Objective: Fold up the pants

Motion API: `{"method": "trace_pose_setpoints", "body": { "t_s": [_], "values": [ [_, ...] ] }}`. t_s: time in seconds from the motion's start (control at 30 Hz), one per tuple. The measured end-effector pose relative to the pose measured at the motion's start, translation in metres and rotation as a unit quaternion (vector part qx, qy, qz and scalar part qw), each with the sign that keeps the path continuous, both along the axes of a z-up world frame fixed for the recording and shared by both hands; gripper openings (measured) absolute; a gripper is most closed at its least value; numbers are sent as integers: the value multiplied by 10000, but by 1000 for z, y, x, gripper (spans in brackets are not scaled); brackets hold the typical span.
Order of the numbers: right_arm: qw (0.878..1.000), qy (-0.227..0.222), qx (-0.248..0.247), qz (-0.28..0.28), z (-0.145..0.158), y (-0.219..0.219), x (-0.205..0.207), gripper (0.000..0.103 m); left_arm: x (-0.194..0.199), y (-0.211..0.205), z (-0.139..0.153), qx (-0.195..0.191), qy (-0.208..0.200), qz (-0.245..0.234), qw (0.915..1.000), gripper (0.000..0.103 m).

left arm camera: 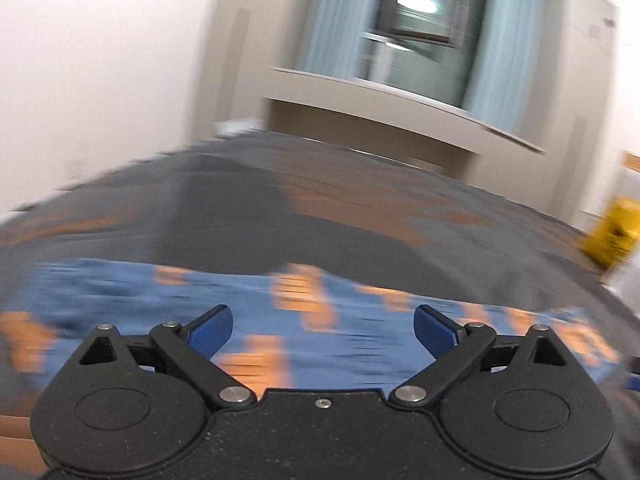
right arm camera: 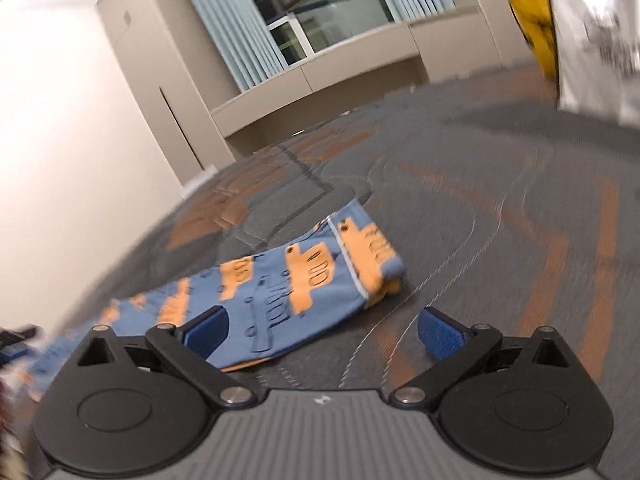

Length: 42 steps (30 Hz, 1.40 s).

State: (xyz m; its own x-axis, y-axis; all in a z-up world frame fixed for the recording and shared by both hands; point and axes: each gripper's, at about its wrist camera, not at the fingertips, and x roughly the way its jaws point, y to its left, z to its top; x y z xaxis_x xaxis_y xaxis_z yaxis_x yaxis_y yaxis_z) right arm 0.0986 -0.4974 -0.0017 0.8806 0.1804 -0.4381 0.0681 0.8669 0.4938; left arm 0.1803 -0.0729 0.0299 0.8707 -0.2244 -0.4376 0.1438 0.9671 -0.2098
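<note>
Pants [right arm camera: 280, 292] of blue cloth with an orange vehicle print lie flat on the grey and orange carpet [right arm camera: 480, 208], already doubled into a long strip; in the right wrist view the strip runs from about 8 o'clock up to a folded end near 1 o'clock of the right gripper [right arm camera: 324, 334], and in the left wrist view, which is much blurred, the pants [left arm camera: 240, 300] lie across the picture just ahead of the left gripper [left arm camera: 324, 330]; both tongs stand wide apart, with nothing clamped between the blue pads; the cloth is only under and ahead of them. I judge that the next fold is in hand; to do it well, each gripper should come low to one corner of the same end, pinch all layers together, lift only a little, carry the end over evenly and lay it down with the edges matching, so no wrinkle stays inside. A yellow object [right arm camera: 536, 20] stands at 1 o'clock, beside a white panel [right arm camera: 592, 40] with dark marks; I cannot read any writing there, and no brand is legible on the pants.
</note>
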Motion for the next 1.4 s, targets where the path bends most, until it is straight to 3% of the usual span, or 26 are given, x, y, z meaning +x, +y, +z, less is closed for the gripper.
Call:
{"method": "trace_pose_setpoints", "body": {
  "t_s": [0.13, 0.27, 0.53, 0.7, 0.8, 1.0, 1.03, 1.07, 1.2, 1.3, 1.4],
  "values": [
    [9981, 52, 604, 57, -7, -17, 3, 103, 18, -69, -7, -67, 141, -864, 9961, 102],
    [9963, 46, 857, 97, -10, -18, 17, 103, 41, -128, -19, 217, 303, -1561, 9870, 102],
    [9952, 9, 976, -88, -15, -18, 31, 101, 76, -175, -53, 452, 638, -1901, 9786, 102],
    [9978, 312, 442, -377, -12, -5, 38, 86, 81, -177, -59, 436, 651, -1831, 9800, 102],
    [9955, 215, 714, -581, -15, -9, 37, 78, 84, -172, -56, 245, 639, -1792, 9814, 102],
    [9890, 159, 1058, -1025, -22, -17, 31, 48, 91, -157, -46, -96, 731, -1619, 9841, 102],
    [9886, 169, 1019, -1100, -22, -17, 31, 34, 92, -156, -45, -127, 767, -1598, 9841, 102],
    [9886, 201, 930, -1168, -22, -15, 32, 24, 92, -154, -44, -155, 792, -1578, 9842, 102],
    [9924, 99, 403, -1161, -16, -1, 34, 16, 93, -145, -37, -398, 842, -1685, 9813, 102],
    [9934, -157, -526, -1007, 1, 23, 34, 15, 98, -136, -29, -921, 896, -1885, 9736, 102],
    [9820, -427, -1684, -746, 18, 60, 34, 14, 107, -134, -22, -1491, 986, -2203, 9589, 102]
  ]
}}
